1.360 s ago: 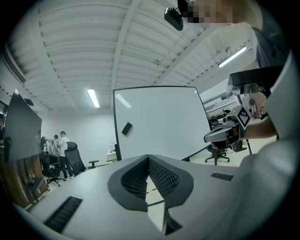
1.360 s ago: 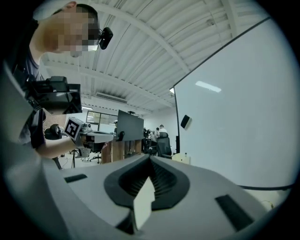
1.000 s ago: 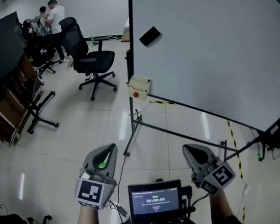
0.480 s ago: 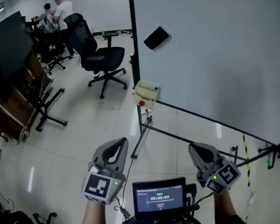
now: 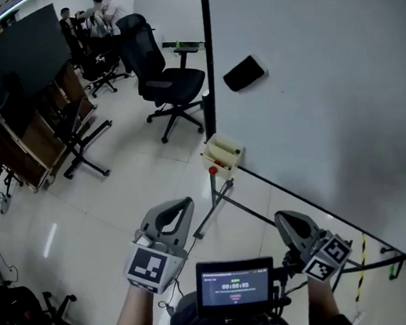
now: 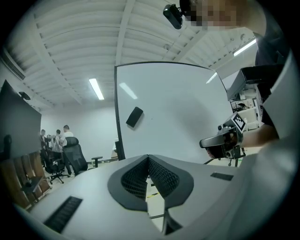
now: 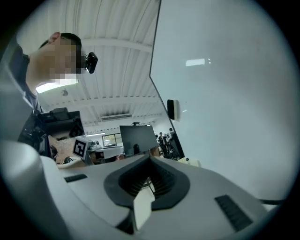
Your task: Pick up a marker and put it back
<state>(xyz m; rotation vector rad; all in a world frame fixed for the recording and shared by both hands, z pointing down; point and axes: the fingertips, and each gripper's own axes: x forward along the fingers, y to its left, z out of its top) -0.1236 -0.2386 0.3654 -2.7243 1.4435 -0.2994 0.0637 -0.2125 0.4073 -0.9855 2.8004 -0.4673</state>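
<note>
A white whiteboard (image 5: 323,75) on a black stand fills the right of the head view. A black eraser (image 5: 244,73) sticks to it. On the board's left post hangs a cream holder (image 5: 222,155) with something red (image 5: 214,170) at its lower end; I cannot make out a marker. My left gripper (image 5: 182,204) is held low, just left of the stand's foot, jaws shut and empty (image 6: 148,157). My right gripper (image 5: 283,218) sits below the board's lower rail; its jaws meet at the tips (image 7: 150,160) with nothing between them.
A black office chair (image 5: 170,83) stands on the tiled floor behind the holder. A dark screen on a rolling stand (image 5: 22,61) and wooden furniture are at the left. People stand at the far back (image 5: 112,2). A small display (image 5: 235,287) sits between my hands.
The whole view has drawn closer to the whiteboard: the cream holder and eraser sit lower and nearer in the head view. Both grippers travelled along, still shut and empty.
</note>
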